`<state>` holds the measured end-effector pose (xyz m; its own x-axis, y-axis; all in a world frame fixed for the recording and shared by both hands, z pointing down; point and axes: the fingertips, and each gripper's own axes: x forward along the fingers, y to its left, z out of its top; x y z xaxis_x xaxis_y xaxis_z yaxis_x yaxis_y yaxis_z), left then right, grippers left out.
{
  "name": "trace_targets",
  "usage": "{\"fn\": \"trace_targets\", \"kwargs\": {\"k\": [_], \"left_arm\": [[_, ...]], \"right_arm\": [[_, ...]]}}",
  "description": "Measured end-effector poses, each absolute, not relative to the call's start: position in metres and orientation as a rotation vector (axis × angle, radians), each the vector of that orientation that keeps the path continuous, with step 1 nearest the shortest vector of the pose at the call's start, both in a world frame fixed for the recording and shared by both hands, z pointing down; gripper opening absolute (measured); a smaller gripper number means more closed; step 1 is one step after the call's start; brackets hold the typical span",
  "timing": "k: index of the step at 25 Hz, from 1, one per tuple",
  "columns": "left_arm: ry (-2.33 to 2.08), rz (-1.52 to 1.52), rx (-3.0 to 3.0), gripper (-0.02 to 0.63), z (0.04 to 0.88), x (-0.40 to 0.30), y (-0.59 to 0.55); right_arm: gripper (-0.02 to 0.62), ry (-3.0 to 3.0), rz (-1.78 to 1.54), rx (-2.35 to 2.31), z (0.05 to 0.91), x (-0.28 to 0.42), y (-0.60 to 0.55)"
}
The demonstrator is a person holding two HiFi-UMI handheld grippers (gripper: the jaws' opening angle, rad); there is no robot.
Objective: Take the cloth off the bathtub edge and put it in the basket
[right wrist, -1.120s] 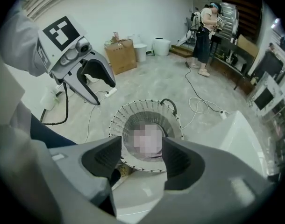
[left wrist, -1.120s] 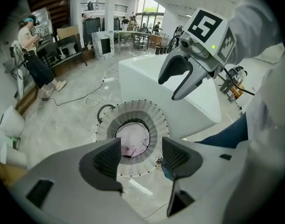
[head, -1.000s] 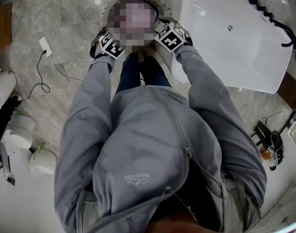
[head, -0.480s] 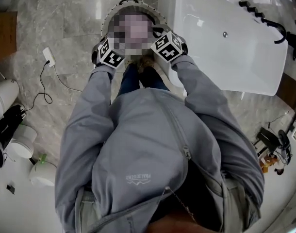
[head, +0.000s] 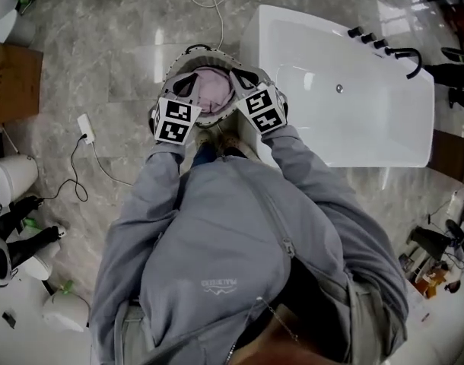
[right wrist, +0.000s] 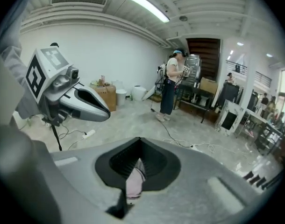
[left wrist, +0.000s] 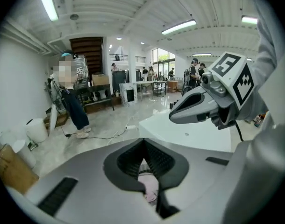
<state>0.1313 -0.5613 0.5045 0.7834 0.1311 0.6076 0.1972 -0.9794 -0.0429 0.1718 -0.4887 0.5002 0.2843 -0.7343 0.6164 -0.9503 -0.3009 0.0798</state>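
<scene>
My left gripper and my right gripper hang over the basket, one above each side of its rim, tips tilted down toward its middle; both are closed tight, tip against tip, with nothing pinched in either; the right one's jaws have only just finished coming together. The pink cloth lies bunched inside the basket, below and between the two sets of tips; in each gripper view I see a sliver of it through the narrow slot behind the meeting tips, but the pads are not on it. The white bathtub stands just beside the basket, on its right in the head view; a black tap sits at the tub's end farthest from the basket. A cardboard box lies well apart from the basket on its other side; a white power strip lies between that box and the basket.
</scene>
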Motion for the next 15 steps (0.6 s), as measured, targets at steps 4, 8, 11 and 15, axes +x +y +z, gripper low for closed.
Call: {"fn": "trace_targets", "kwargs": {"k": [4, 8, 11, 15], "left_arm": [[-0.196, -0.797, -2.937, 0.006, 0.45, 0.133, -0.553], [-0.147, -0.6, -2.986, 0.006, 0.393, 0.131, -0.55], [-0.104, -0.464, -3.016, 0.006, 0.356, 0.127, -0.55], [-0.047, -0.306, -3.05, 0.006, 0.316, 0.12, -0.544]], "right_arm": [[0.005, -1.445, 0.529, 2.27, 0.443, 0.177, -0.478], [0.005, -1.41, 0.364, 2.413, 0.38, 0.174, -0.471], [0.005, -1.392, 0.266, 2.536, 0.34, 0.171, -0.464], [0.005, -1.372, 0.161, 2.658, 0.301, 0.164, -0.451]]}}
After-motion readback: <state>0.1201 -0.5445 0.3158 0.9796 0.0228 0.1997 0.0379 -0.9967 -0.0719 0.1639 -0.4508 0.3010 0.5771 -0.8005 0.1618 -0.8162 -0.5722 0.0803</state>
